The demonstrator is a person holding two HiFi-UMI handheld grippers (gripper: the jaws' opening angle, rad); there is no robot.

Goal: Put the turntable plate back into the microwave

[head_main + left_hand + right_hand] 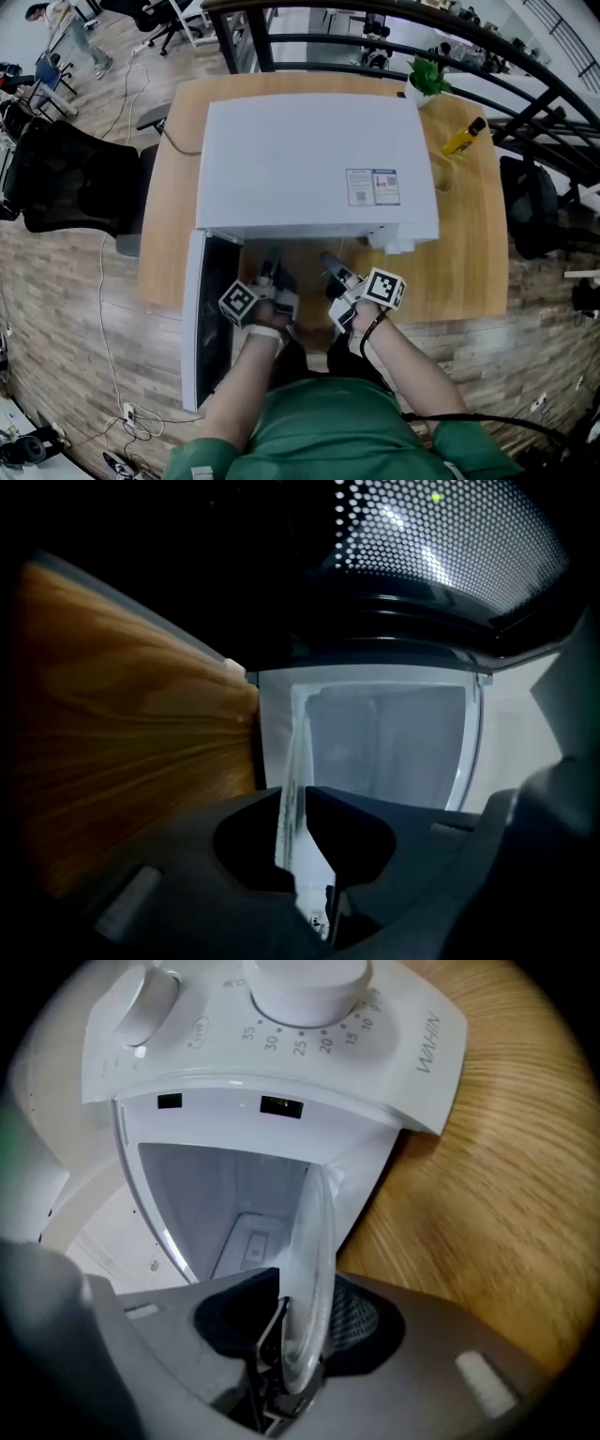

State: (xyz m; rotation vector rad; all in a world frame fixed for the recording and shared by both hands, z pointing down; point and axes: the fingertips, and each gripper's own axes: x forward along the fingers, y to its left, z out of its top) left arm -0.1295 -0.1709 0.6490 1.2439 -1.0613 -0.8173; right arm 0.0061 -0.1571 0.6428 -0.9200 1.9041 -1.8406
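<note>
Closest to the head camera, a person's green shirt (328, 431) fills the bottom edge, and both forearms reach forward over the light wooden table (469, 262). The left tongs (298, 797) are pinched on the rim of the clear glass turntable plate (292, 752), which shows edge-on in their grip. The right tongs (307, 1283) stand spread. The plate's opposite rim sits between them with a gap showing beside the glass. The plate hangs between the two tools just above the table, at the open front of the white microwave (309, 159). How far it reaches inside cannot be told. The microwave's dark-windowed door (202, 319) is swung out to the left, and its white dial panel (300, 1016) sits on the right. Farther back on the table stand a yellow bottle (464, 137) and a small green plant (428, 75).
</note>
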